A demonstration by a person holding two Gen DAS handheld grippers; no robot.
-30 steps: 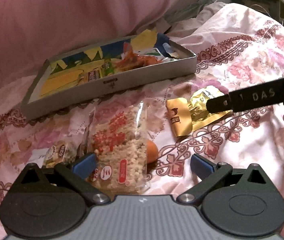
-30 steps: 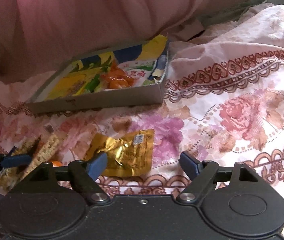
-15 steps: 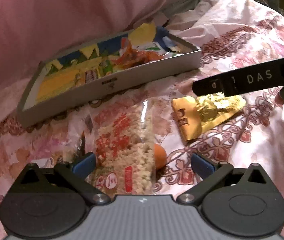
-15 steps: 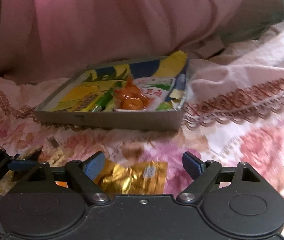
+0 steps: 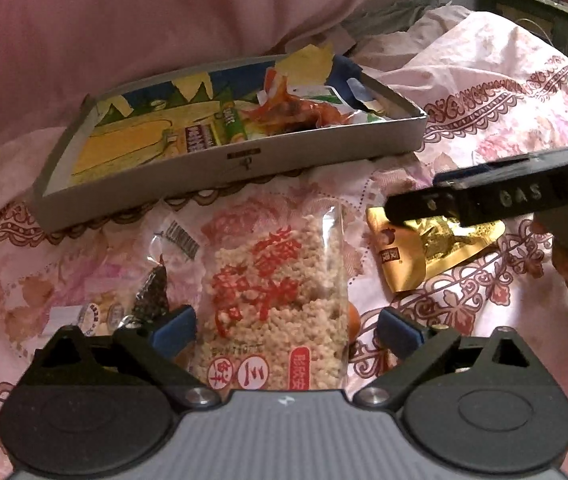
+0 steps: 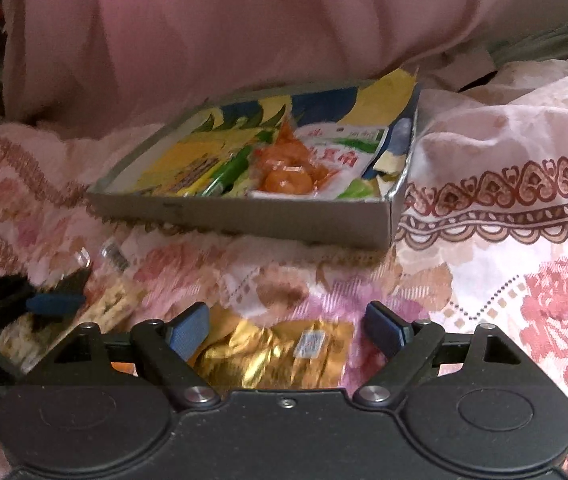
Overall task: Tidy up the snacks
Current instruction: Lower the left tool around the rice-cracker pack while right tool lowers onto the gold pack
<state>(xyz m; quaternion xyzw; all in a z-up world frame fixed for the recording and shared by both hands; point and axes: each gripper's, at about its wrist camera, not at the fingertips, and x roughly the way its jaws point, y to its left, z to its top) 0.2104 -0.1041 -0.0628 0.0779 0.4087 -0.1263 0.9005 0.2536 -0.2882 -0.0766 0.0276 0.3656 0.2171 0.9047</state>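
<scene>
Snacks lie scattered on the floral bedsheet (image 5: 495,92) in front of me, and a shallow grey box (image 5: 220,168) sits at the far side with a few packets already inside — an orange-red one and a white-and-green one at its right end.

My left gripper (image 5: 285,330) stands wide, its blue pads either side of the clear rice-crisp packet (image 5: 280,300) with red lettering; the pads do not press on it, so nothing is gripped. A small orange ball (image 5: 353,320) peeks out just beside that packet's right edge, and a dark little packet (image 5: 152,294) and a pale round-labelled one (image 5: 96,314) lie to its left, near the left pad.

My right gripper (image 6: 287,328) is also wide apart, hanging over the gold foil packet (image 6: 276,354), which lies between the pads on the sheet near the camera — apart from them as far as I can tell. In the left view the same gold packet (image 5: 407,256) rests to the right of the rice-crisp packet, with one black finger of the right gripper (image 5: 483,204) over its far edge. A bunched pink blanket (image 6: 244,20) rises behind the box.
</scene>
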